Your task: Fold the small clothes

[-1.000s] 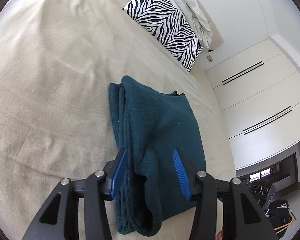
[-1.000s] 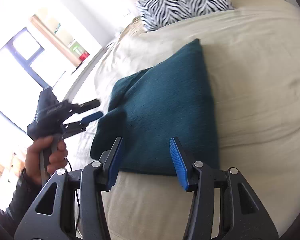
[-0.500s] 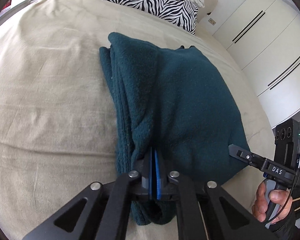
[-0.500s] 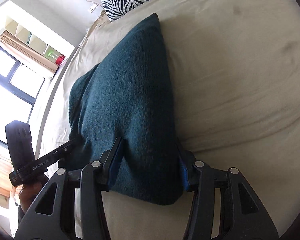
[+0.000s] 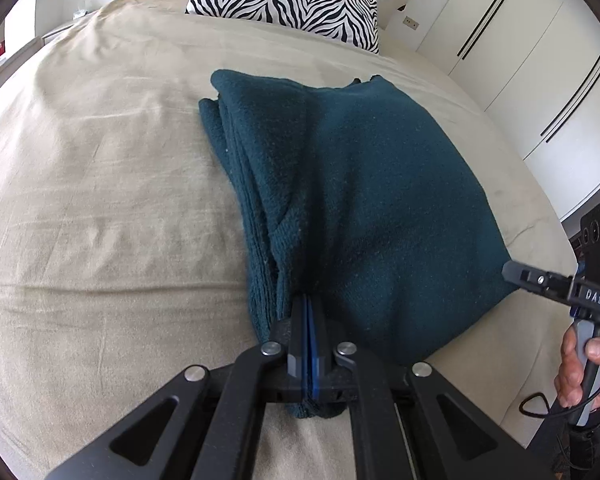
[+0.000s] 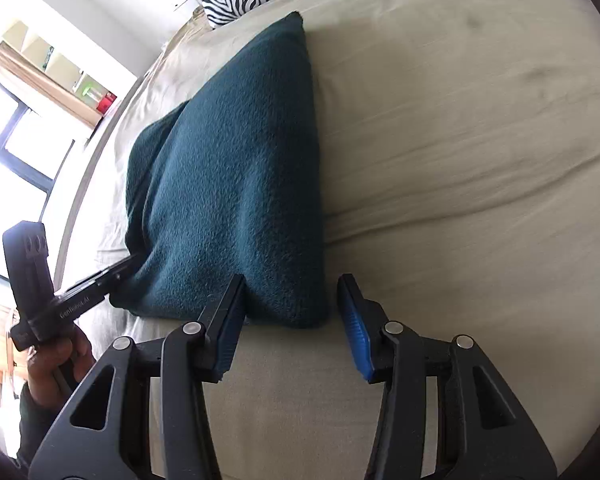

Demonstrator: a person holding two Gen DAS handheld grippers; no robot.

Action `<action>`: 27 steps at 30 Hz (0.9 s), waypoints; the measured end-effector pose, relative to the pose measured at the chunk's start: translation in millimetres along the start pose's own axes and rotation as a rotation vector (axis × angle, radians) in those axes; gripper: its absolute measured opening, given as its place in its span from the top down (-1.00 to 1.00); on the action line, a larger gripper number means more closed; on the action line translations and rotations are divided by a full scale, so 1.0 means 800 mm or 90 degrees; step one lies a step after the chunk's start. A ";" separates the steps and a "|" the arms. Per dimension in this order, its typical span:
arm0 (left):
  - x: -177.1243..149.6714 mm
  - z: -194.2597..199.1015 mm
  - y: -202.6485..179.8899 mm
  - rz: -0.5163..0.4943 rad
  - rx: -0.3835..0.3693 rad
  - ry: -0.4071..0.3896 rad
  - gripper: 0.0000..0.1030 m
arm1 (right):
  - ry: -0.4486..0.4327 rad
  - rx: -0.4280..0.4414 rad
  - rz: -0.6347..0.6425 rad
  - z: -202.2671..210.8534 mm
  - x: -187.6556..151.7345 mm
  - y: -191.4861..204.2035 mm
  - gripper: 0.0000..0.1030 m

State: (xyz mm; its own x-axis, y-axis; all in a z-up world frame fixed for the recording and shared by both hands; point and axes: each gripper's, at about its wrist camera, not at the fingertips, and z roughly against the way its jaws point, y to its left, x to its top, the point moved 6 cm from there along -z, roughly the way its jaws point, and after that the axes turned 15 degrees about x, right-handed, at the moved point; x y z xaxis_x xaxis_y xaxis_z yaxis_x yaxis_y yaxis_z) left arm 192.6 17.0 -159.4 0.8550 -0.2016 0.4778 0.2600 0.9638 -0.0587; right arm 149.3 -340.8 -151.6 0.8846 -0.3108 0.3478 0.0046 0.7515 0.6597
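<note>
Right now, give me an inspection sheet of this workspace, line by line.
Surface: beige bedspread, lightly creased.
Job's things: one folded teal fleece garment lying on the bedspread.
Clutter: zebra-print pillow at the head of the bed.
Grippers: left gripper shut on the fleece's near edge; right gripper open, jaws either side of the fleece's near corner.
Cables: thin black cable below the right hand.
Surroundings: white wardrobe doors; window and shelves.
</note>
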 end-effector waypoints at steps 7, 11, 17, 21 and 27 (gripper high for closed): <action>0.069 0.048 -0.025 -0.016 0.083 -0.094 0.02 | -0.091 0.148 -0.039 0.048 0.087 0.020 0.09; 0.103 0.000 -0.042 -0.043 0.158 -0.071 -0.02 | -0.047 0.230 -0.073 -0.004 0.115 0.037 0.09; 0.077 -0.033 -0.042 -0.076 0.211 -0.050 -0.05 | 0.036 0.250 -0.092 -0.067 0.062 0.020 0.12; 0.077 -0.034 -0.040 -0.068 0.205 -0.044 -0.06 | 0.045 0.234 -0.082 -0.052 0.053 0.018 0.12; 0.076 -0.035 -0.040 -0.065 0.203 -0.044 -0.06 | -0.002 0.212 -0.031 -0.033 0.122 0.054 0.08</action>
State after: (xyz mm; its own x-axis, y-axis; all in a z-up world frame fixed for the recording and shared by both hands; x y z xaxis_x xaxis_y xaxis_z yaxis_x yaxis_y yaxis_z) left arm 248.8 -31.2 -152.8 0.7971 -0.2976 0.5254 0.1799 0.9477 0.2638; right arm 247.8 -323.6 -106.8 0.8859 -0.3436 0.3116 -0.1056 0.5047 0.8568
